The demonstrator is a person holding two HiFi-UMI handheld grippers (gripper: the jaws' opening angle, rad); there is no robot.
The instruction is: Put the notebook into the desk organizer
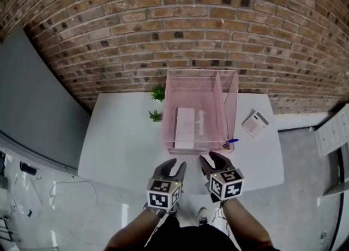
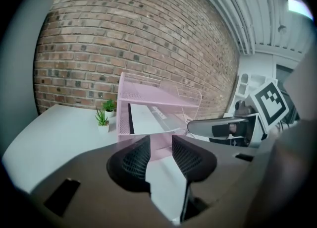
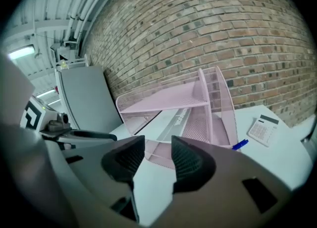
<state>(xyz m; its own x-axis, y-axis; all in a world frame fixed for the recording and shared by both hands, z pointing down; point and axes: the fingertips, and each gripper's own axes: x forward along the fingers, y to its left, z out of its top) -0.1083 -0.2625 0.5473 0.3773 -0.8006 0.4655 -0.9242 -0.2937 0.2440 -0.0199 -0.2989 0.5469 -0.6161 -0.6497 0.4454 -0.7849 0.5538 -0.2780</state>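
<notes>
Both tools are off the work now: the left hand-held gripper (image 1: 174,166) hangs over the near edge of the white table (image 1: 120,146) with its jaws spread and nothing but bare tabletop between them. The right hand-held gripper (image 1: 212,161) sits just beside it, also released and empty, pads well apart. Neither touches anything, and both point at the pink mesh desk organizer (image 1: 232,97), which stands at the back of the table against the brick wall (image 1: 174,21). The notebook (image 1: 185,129) is inside it, resting in the left, wider bay under the upper mesh shelf. That reads to me as the job done, with the grippers held back and open because there's nothing left to carry. The notebook's long axis runs front to back, near short end toward the person and far end toward the wall. A dark edge runs down its left side and a grey printed strip down its right. Whether it lies dead flat or slopes a little I can't say from here. It's tucked between the organizer's walls, so it shouldn't slide out sideways. Two small plants (image 1: 157,103) stand left of the organizer. A calculator (image 1: 255,124) and a blue pen (image 1: 232,141) lie to its right, untouched.
</notes>
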